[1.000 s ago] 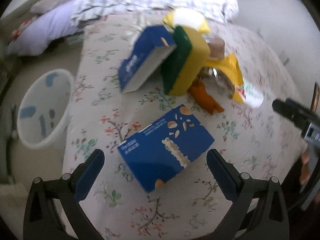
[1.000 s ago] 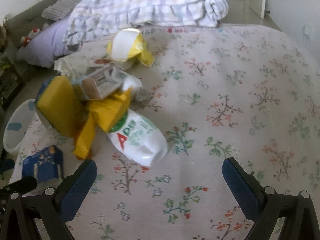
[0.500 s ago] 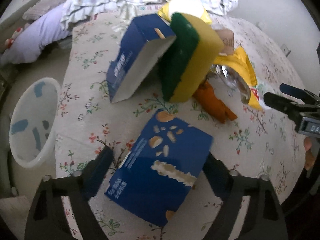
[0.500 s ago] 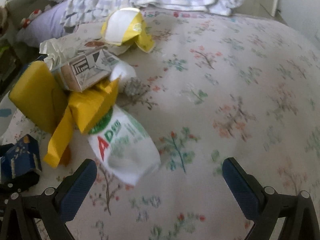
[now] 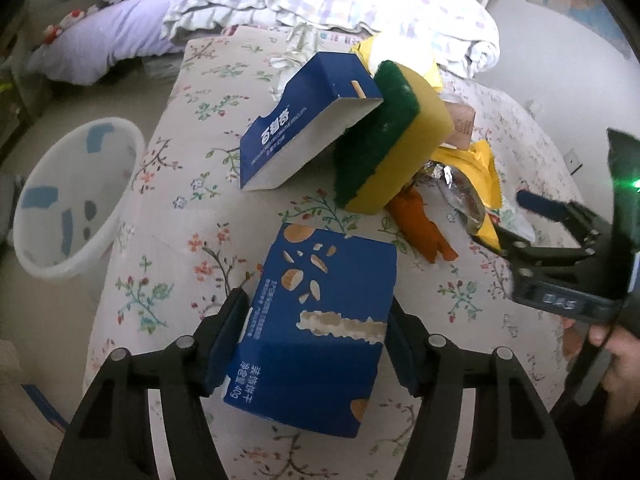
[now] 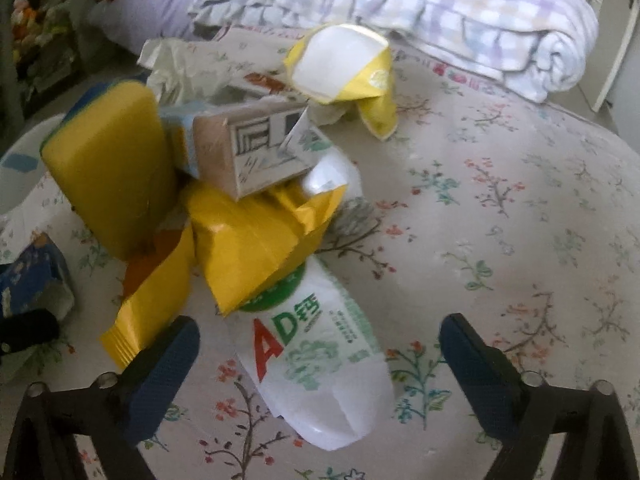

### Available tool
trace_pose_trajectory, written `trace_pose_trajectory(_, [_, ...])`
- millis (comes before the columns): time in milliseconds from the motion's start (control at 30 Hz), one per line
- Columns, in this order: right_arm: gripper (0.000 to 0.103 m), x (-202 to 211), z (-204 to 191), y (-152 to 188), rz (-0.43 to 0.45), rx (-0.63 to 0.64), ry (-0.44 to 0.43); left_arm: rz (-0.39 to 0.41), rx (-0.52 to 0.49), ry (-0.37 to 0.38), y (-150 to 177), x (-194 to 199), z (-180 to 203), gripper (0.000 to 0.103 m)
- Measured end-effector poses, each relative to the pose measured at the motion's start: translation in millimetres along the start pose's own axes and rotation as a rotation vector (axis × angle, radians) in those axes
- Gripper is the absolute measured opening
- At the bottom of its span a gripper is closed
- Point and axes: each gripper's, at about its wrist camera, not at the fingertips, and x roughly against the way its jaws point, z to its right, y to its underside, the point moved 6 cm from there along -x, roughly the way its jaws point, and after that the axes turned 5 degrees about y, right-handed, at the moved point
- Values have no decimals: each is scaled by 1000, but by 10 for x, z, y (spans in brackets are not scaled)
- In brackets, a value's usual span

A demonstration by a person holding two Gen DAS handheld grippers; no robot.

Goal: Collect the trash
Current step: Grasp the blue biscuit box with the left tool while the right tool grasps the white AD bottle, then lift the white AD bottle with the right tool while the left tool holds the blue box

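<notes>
Floral bedspread (image 5: 192,184) is carrying the litter. Since a second ago, the left gripper (image 5: 316,344) has been closing and is now pinching the blue box (image 5: 320,320); the bin (image 5: 68,196) is waiting nearby. The right gripper (image 6: 320,364), spread, is straddling the white pouch (image 6: 320,360).

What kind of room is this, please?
Most likely a bedroom: the trash lies on a floral-print bed sheet, with a folded purple-checked quilt and a lilac pillow behind it.

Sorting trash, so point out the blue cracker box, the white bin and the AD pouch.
blue cracker box (image 5: 320,312): left wrist view, top face.
white bin (image 5: 132,152): left wrist view, rim.
AD pouch (image 6: 320,352): right wrist view, printed front.
</notes>
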Motion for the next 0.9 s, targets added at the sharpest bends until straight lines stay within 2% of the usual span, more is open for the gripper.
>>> trace_pose_trajectory(133, [70,-44,-29,55,-14,3,-13,14,29,15,55,44,19,67])
trace_pose_trajectory(333, [62,104,-37,121,-13,-31,-70,33,60,52,112,134,56,67])
trace_pose_trajectory(467, [58,265,13,153,-8,-69,-103,64,64,71,85,250,86,67])
trace_pose_trajectory(700, [58,492,156,258,-21,-166,-177,103,69,93,92,434,132,67])
trace_pose_trajectory(900, [58,763,171,289,1,-196,-234,137,95,104,97,615,65,66])
